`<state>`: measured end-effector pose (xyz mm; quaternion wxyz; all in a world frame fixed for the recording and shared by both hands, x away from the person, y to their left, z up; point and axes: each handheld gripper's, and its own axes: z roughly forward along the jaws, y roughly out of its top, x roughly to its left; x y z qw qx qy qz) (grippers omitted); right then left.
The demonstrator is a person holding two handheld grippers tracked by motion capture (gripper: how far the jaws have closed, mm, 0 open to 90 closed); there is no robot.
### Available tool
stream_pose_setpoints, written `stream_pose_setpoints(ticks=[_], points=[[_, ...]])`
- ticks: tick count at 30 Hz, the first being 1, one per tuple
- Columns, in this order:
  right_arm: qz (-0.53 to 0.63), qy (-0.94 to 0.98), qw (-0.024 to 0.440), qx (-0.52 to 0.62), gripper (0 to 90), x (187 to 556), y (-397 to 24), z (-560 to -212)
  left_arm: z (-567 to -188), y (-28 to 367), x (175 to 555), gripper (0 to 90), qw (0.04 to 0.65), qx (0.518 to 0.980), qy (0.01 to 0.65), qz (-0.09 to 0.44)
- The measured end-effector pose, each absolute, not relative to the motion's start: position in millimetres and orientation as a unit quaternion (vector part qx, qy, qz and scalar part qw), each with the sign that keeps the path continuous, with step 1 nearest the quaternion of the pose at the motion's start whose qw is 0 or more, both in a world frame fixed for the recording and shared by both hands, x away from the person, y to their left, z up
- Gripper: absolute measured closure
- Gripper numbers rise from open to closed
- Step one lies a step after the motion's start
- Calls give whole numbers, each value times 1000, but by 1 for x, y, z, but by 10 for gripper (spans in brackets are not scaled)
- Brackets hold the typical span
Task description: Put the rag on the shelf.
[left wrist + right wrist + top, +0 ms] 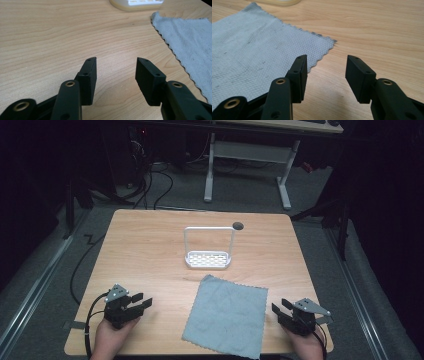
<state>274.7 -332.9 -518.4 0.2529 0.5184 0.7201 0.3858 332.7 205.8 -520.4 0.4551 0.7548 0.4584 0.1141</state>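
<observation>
At the near edge of the wooden counter, the person's left hand holds the left tongs low over the wood, pointing forward and slightly inward, with the jaws apart and nothing between them; in the left gripper view the left tongs hang over bare wood, with the cloth's scalloped edge off to the right. At the opposite near corner the right hand holds the right tongs, angled inward toward the cloth, jaws likewise apart and empty. In the right gripper view the right tongs sit just beside the cloth's corner, one jaw over its edge. The grey cloth lies flat between the two hands, its near edge reaching the counter's front. Farther back, near the middle, stands a small white rack with a tall handle loop. Beyond it a dark round hole marks the counter's far side.
</observation>
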Motion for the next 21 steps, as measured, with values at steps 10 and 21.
stream_pose_setpoints(ticks=[10,21], points=[[399,717,249,514,524,270,-331,-516,-519,173,327,816,468,790,390,72],[407,717,245,510,593,269,-328,-514,-512,76,336,900,439,848,289,70]])
